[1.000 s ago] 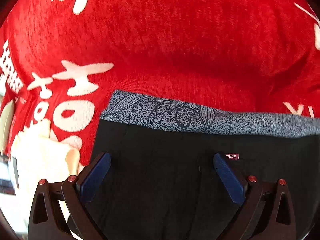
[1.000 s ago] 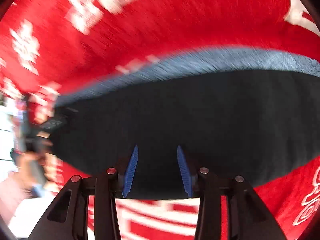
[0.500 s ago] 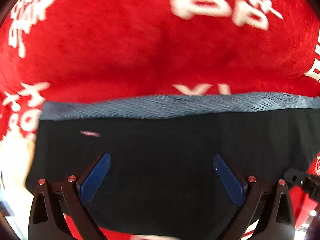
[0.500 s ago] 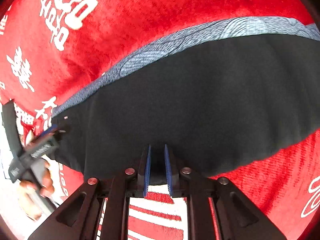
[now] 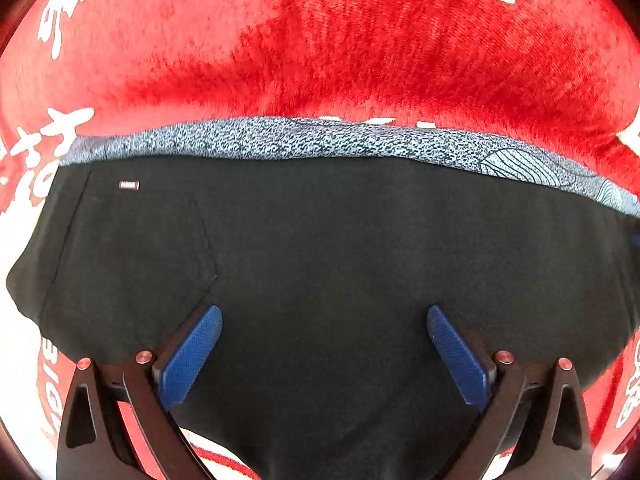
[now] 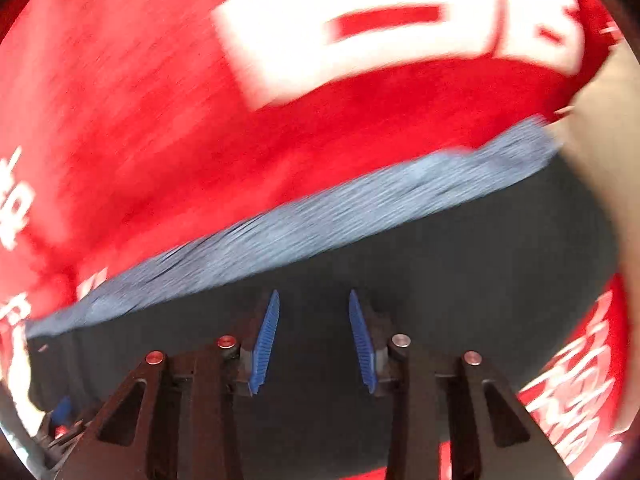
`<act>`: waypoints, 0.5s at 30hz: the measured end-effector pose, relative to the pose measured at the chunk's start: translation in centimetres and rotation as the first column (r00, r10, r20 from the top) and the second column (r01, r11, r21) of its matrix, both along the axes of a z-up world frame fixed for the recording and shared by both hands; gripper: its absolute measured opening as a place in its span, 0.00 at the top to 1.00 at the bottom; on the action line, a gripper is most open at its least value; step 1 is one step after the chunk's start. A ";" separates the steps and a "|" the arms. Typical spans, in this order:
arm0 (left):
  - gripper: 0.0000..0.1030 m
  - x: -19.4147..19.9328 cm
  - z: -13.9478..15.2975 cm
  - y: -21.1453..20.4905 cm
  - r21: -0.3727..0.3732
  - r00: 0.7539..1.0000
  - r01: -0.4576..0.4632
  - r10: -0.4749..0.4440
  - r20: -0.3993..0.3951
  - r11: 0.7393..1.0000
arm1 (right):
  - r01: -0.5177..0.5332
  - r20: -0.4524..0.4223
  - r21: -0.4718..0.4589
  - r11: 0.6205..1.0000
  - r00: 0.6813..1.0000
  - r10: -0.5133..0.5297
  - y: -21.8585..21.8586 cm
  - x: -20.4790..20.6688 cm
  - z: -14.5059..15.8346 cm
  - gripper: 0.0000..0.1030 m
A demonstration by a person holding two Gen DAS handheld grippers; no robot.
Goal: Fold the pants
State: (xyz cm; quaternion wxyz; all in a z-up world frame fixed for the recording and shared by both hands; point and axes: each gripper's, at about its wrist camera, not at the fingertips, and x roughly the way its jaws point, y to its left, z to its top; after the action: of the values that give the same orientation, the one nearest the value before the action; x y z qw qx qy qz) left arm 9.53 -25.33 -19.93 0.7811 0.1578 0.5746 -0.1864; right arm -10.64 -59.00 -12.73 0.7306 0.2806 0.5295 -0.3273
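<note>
Black soft-knit pants (image 5: 340, 248) with speckled grey waistband (image 5: 320, 142) toward 12 o'clock, flat on red printed cloth (image 5: 360, 60) for folding; left gripper (image 5: 324, 344) wide, empty; right gripper (image 6: 314, 336) narrow, opening, empty.

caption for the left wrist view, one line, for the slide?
Left gripper, jaws wide open, over folded black pants with a grey patterned waistband on a red printed cloth.

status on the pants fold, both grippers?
Left gripper open above the black pants. Right gripper opening, nothing between pads. Pants flat on red cloth. Nothing in the way.
</note>
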 end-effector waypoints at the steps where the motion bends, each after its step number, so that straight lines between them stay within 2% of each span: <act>1: 0.00 -0.1 0.1 -0.3 0.005 1.000 0.000 0.000 0.003 1.000 | 0.020 -0.014 -0.020 1.000 1.000 -0.021 -1.2 -0.5 0.1 0.62; 5: 0.00 0.2 0.4 -0.5 0.022 1.000 -0.008 0.008 0.008 1.000 | 0.156 -0.045 -0.052 0.986 0.986 -0.159 -8.1 -3.0 -0.3 0.62; 8: 0.00 -0.2 0.6 -1.0 0.035 1.000 -0.009 0.008 0.022 0.999 | 0.170 -0.118 -0.152 0.974 0.975 -0.188 -11.8 -3.9 -0.8 0.65; 11: 0.00 -0.9 1.1 -1.9 0.050 0.999 -0.014 0.013 0.029 0.999 | 0.227 -0.070 -0.085 0.970 0.970 -0.233 -13.1 -4.5 0.3 0.64; 13: 0.00 -0.9 1.3 -1.4 0.058 0.999 -0.021 0.019 0.035 0.998 | 0.150 0.003 -0.023 0.988 0.989 -0.150 -12.1 -3.6 1.1 0.64; 15: 0.00 -1.1 1.5 -1.6 0.069 0.999 -0.032 0.030 0.039 0.997 | -0.010 0.045 0.010 1.000 0.999 0.009 -9.8 -1.1 1.3 0.64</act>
State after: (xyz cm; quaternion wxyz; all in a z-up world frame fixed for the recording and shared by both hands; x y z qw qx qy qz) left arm 8.44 -26.92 -18.48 0.7886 0.1793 0.5684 -0.1513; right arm -11.77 -68.78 -11.47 0.7423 0.2891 0.5161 -0.3149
